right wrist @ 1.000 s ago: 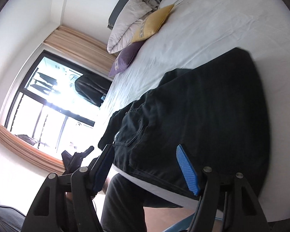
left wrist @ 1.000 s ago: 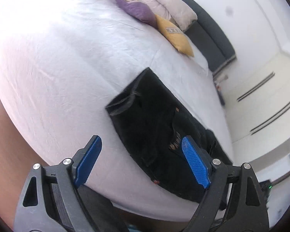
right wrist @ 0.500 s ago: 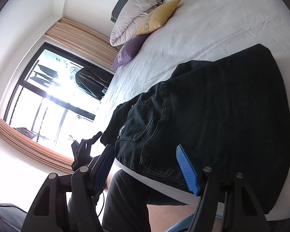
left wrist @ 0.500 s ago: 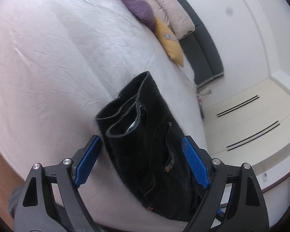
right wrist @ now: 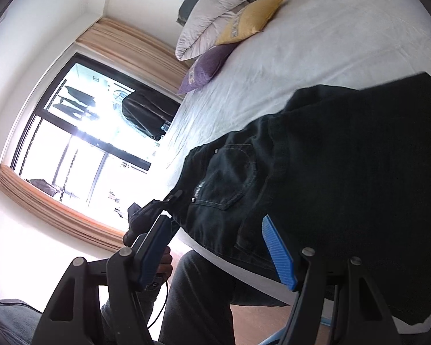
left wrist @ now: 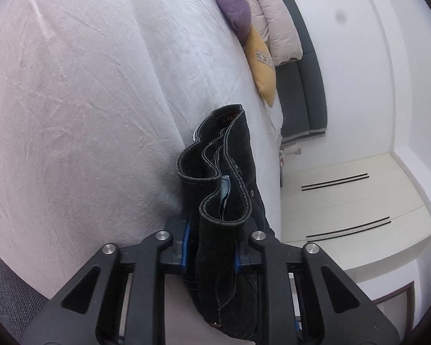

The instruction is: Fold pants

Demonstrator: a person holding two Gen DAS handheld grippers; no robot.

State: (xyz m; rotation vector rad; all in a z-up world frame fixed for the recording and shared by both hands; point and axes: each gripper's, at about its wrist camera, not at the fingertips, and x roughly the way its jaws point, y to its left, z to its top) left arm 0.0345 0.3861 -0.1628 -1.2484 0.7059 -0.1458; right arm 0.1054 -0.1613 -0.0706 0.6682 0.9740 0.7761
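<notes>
Crowding the bed (left wrist: 71,86), pillows (right wrist: 215,28), perhaps three.

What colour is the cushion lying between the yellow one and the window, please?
Purple cushion, clearest in the right wrist view.

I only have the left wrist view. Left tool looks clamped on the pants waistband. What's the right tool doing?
Observer: The right tool is open, nothing between its fingers, poised at the near edge of the black pants.
Operator: Which part of the pants is it facing?
Observer: The seat side: a back pocket shows just beyond its fingers.
Operator: Left tool visible from there?
Observer: Yes, the left tool grips the waist end, which hangs off the bed edge. Its jaws have just been closing on the fabric.
</notes>
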